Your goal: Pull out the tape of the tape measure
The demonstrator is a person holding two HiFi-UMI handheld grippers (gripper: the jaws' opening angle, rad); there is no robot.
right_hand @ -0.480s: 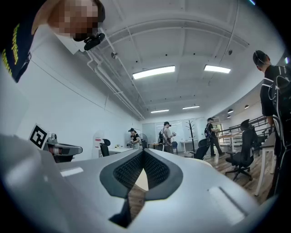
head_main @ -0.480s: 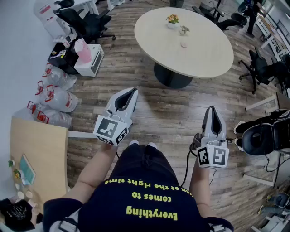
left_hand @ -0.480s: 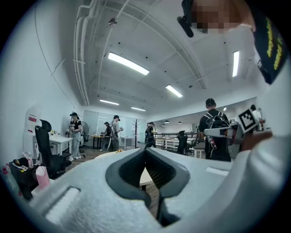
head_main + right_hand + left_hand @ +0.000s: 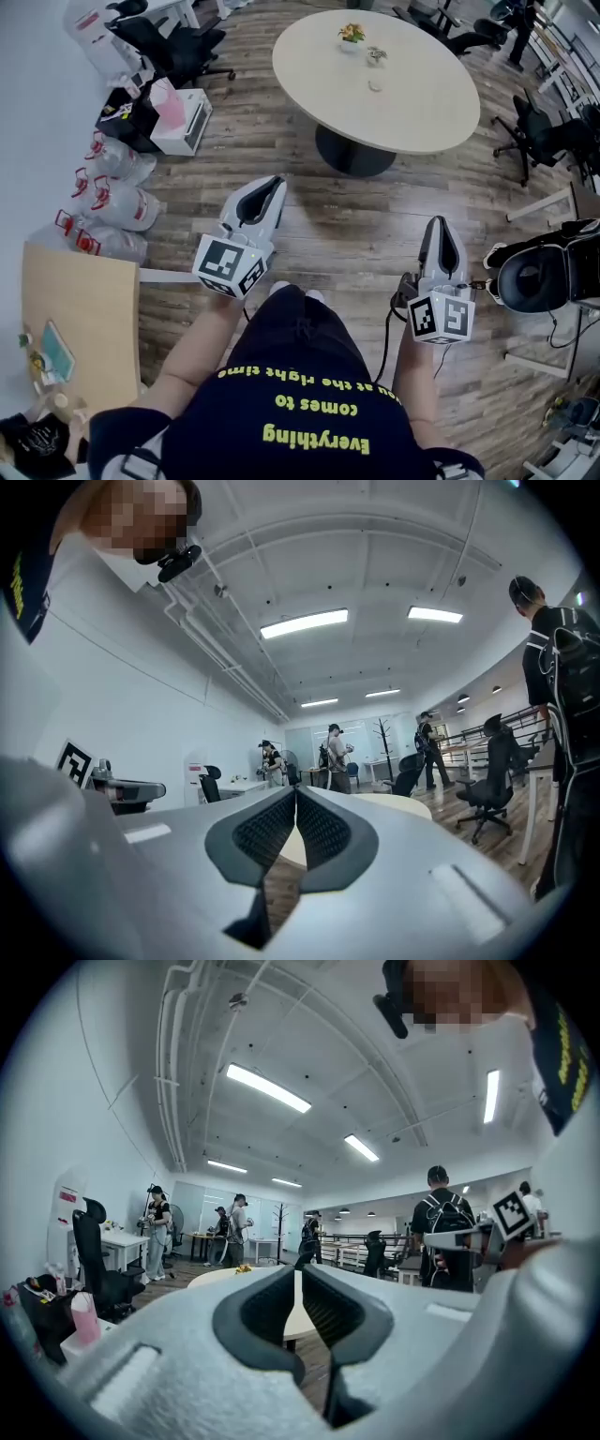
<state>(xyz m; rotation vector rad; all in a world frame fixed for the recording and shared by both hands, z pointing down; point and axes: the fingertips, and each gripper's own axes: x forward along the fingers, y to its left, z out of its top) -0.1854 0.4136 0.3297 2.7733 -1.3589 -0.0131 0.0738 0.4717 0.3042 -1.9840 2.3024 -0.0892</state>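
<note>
No tape measure shows in any view. In the head view my left gripper (image 4: 270, 184) is held out over the wooden floor, jaws together, pointing toward the round table (image 4: 412, 103). My right gripper (image 4: 440, 225) hangs at the right, also with its jaws together and nothing between them. In the left gripper view the left gripper (image 4: 298, 1274) is shut and empty, tilted up toward the ceiling lights. The right gripper view shows the right gripper (image 4: 295, 797) shut and empty, with the round table's edge (image 4: 412, 803) just beyond it.
The round table carries a small flower pot (image 4: 352, 36) and two small items. Office chairs (image 4: 173, 47) stand at the back left, another chair (image 4: 544, 131) at the right. Water jugs (image 4: 117, 202) line the left wall. A wooden desk (image 4: 80, 319) is at my left. People (image 4: 234, 1227) stand far off.
The whole scene has shifted slightly in the head view; both grippers keep their pose and stay shut.
</note>
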